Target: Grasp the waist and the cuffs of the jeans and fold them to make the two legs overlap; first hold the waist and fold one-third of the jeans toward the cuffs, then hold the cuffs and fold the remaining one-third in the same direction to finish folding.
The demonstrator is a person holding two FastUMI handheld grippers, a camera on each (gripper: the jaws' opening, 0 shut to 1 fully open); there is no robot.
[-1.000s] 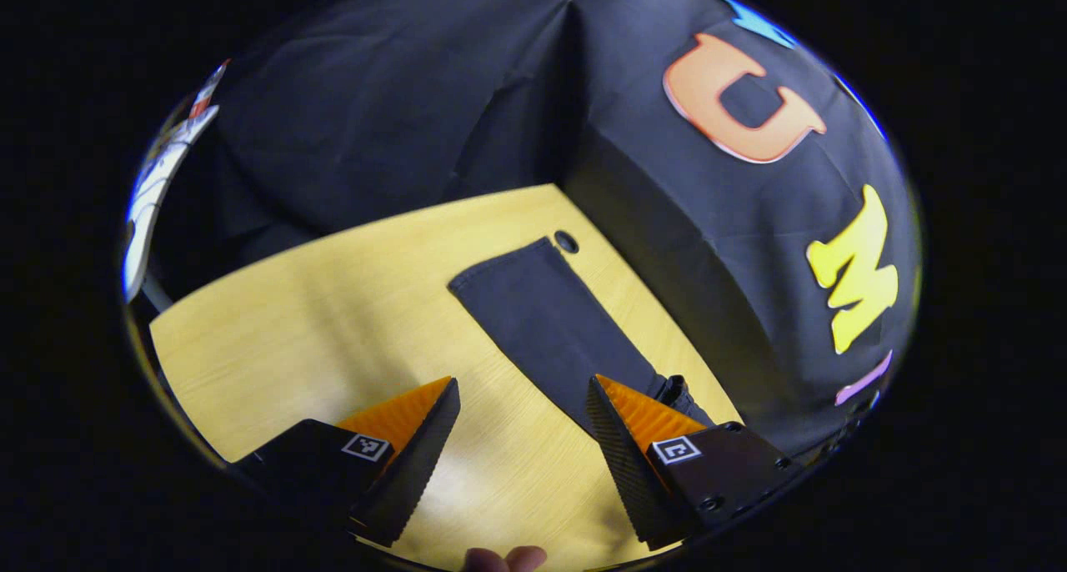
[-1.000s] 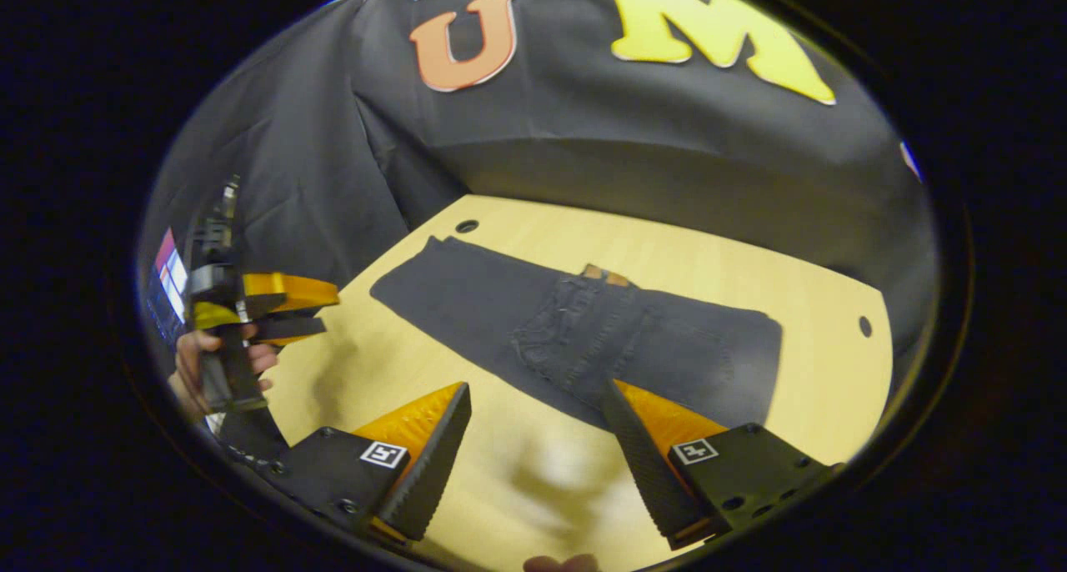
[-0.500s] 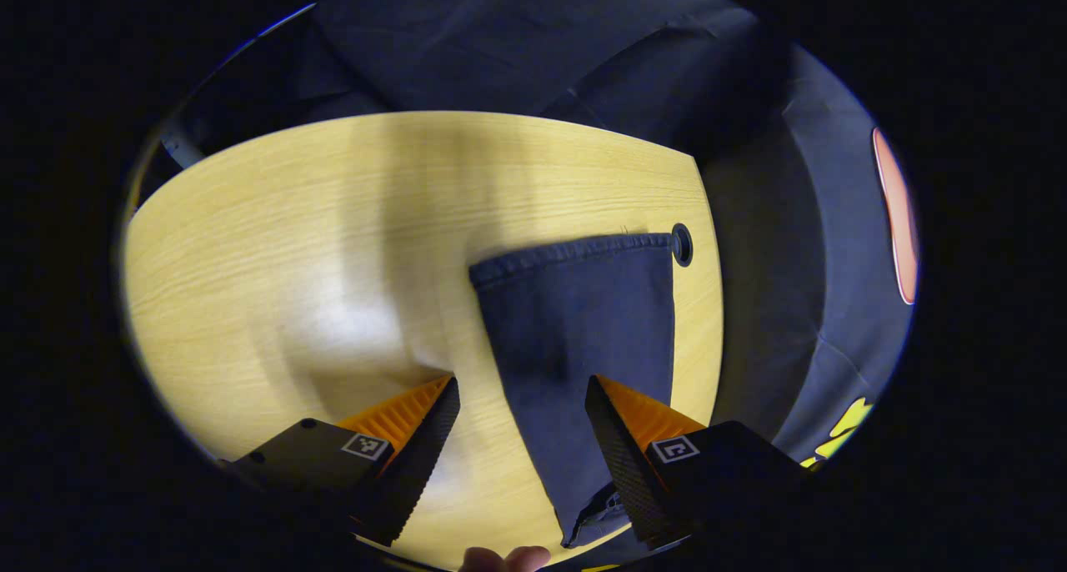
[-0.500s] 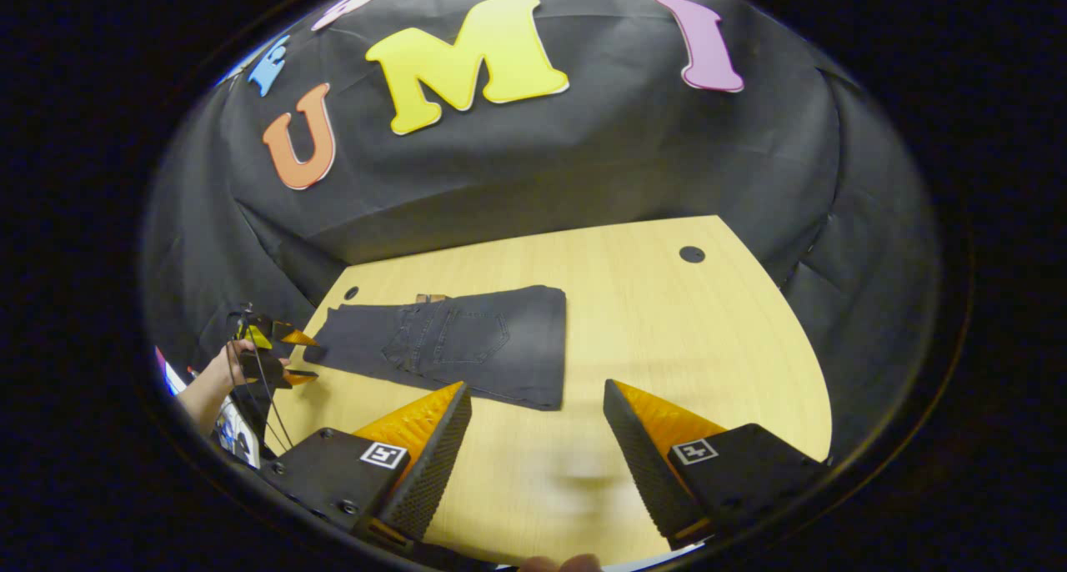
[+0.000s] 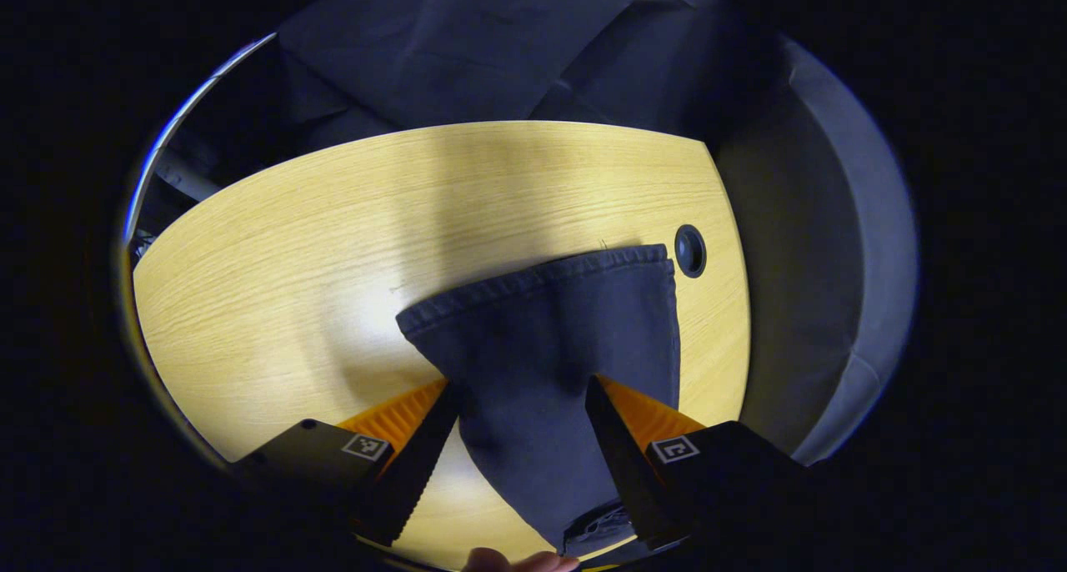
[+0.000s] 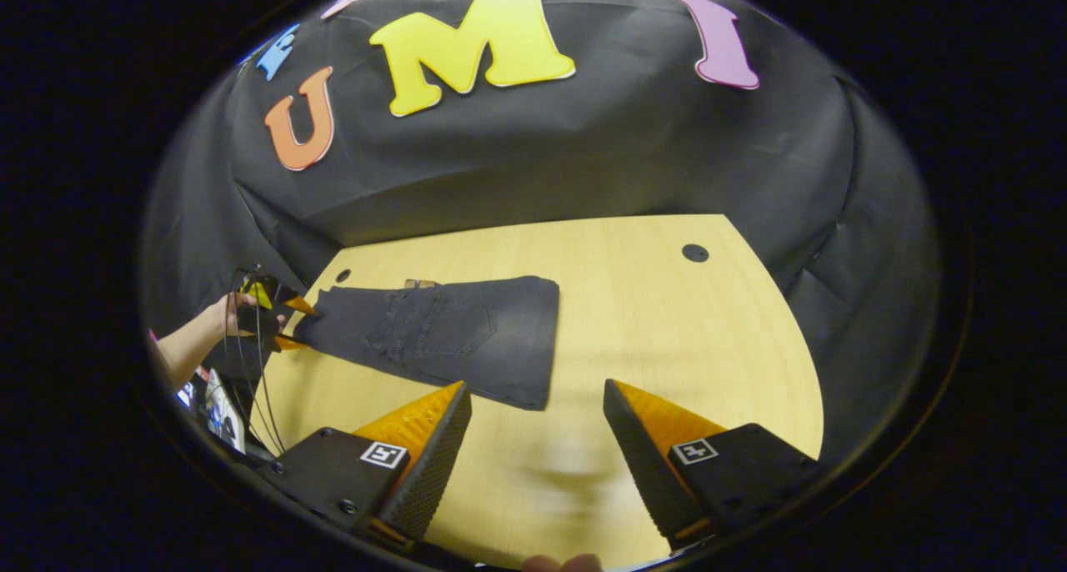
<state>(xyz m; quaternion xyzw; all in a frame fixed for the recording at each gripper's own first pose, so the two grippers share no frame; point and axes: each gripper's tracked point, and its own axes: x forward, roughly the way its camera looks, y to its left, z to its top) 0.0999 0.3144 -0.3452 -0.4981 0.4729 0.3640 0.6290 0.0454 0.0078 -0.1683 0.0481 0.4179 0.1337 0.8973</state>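
Dark jeans [image 6: 450, 338] lie flat on the wooden table [image 6: 650, 322], legs overlapped and the waist part folded over the legs, back pocket up. In the left gripper view the cuff end [image 5: 550, 322] runs between my left gripper's [image 5: 519, 388] fingers, its hem bowed and slightly rumpled. The jaws stand wide apart, so the gripper is open around the cloth. In the right gripper view a hand holds the left gripper [image 6: 279, 326] at that cuff end. My right gripper [image 6: 533, 397] is open over bare table, in front of the jeans' folded edge, nothing between its fingers.
The table has a round cable hole [image 5: 690, 251] just beyond the cuffs and another hole [image 6: 694, 253] at the far right corner. Black cloth walls stand close behind the table. Cables and a person's forearm [image 6: 187, 347] are at the left edge.
My left gripper moved forward onto the cuff end, and the hem now bows and spreads leftward between its fingers. The right gripper barely shifted and stays open.
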